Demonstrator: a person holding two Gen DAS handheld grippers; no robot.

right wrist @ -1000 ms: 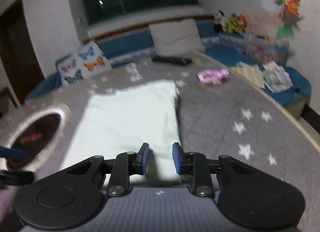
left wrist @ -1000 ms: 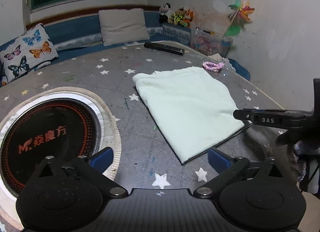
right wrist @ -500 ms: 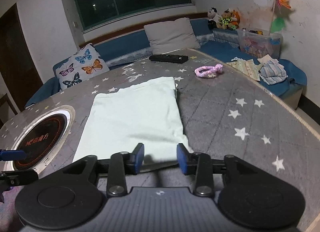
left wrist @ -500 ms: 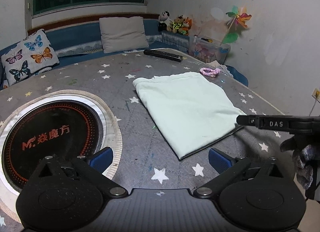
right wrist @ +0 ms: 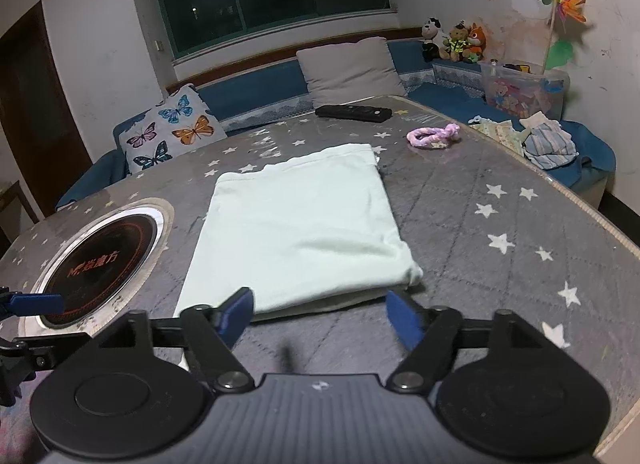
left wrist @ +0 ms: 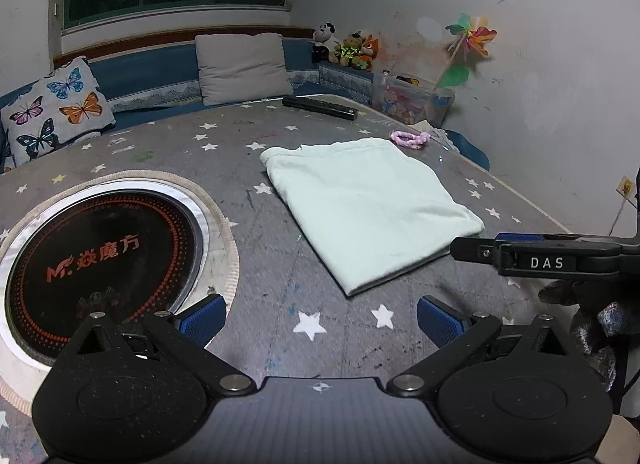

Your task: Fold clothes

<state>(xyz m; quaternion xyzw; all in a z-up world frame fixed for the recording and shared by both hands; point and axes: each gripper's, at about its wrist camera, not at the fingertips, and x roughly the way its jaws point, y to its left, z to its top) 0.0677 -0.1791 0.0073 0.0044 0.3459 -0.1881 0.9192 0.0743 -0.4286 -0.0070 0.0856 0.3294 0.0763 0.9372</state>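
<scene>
A pale green garment point(left wrist: 368, 204) point(right wrist: 304, 232) lies folded flat as a rectangle on the grey star-patterned table point(left wrist: 280, 136). My left gripper point(left wrist: 320, 320) is open over bare table in front of the garment's near corner, nothing between its blue pads. My right gripper point(right wrist: 320, 316) sits just short of the garment's near edge, its jaws opening and nothing between them. From the right of the left wrist view, the right gripper's finger point(left wrist: 520, 254) reaches in beside the garment's corner. At the left edge of the right wrist view, a left gripper finger point(right wrist: 36, 303) shows.
A round black induction plate point(left wrist: 92, 252) point(right wrist: 100, 260) is set into the table at left. A black remote point(right wrist: 354, 112) and a pink hair band point(right wrist: 434, 136) lie farther back. Cushions point(left wrist: 244, 62), plush toys point(right wrist: 456, 42), a plastic box point(right wrist: 524, 90) and loose clothes point(right wrist: 548, 144) line the bench.
My right gripper has let go of the garment's near edge, spread its fingers wide and drawn back a little. The left gripper stays open, with the garment looking slightly farther away.
</scene>
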